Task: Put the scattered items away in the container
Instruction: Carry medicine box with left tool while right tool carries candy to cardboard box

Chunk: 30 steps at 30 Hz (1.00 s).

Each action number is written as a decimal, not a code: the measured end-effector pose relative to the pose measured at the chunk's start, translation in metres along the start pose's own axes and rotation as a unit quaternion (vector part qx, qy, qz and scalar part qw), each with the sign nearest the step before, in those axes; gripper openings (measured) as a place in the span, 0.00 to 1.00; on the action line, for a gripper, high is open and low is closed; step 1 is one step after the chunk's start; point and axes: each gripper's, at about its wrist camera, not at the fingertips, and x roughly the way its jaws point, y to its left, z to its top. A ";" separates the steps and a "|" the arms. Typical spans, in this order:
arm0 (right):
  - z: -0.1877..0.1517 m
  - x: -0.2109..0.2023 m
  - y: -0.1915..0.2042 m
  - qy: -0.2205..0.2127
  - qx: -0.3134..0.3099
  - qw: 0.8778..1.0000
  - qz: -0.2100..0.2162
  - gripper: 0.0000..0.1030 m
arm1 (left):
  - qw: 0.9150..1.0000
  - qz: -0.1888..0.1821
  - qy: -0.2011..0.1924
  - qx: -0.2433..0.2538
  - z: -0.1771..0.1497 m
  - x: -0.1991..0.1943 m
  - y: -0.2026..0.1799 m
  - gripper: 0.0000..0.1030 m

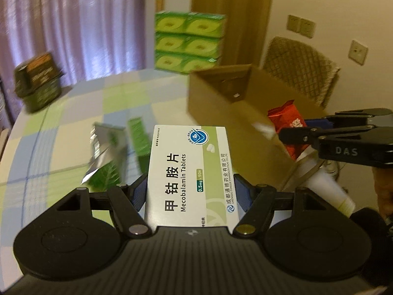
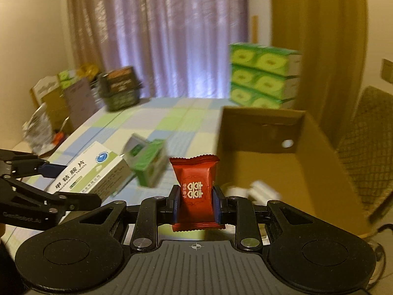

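My left gripper (image 1: 191,191) is shut on a white and green Mecobalamin tablets box (image 1: 189,172), held above the checked tablecloth. In the right wrist view the same tablets box (image 2: 93,174) sits in the left gripper (image 2: 73,184) at the left. My right gripper (image 2: 195,204) is shut on a red candy packet (image 2: 195,184), just left of the open cardboard box (image 2: 319,152). The left wrist view shows the right gripper (image 1: 302,129) with the red packet (image 1: 287,120) over the cardboard box's (image 1: 216,103) near corner. White items (image 2: 260,189) lie inside the box.
A silver-green sachet (image 1: 105,152) and a small green carton (image 2: 149,164) lie on the table. Stacked green tissue boxes (image 2: 262,76) stand behind the cardboard box, a dark green tub (image 2: 120,88) at the far left edge. A wicker chair (image 1: 302,66) is beside the table.
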 end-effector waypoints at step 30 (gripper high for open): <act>-0.004 -0.006 -0.131 -0.021 0.079 0.995 -0.059 0.28 | 0.997 -0.073 0.006 -0.010 0.075 0.101 -0.102 0.65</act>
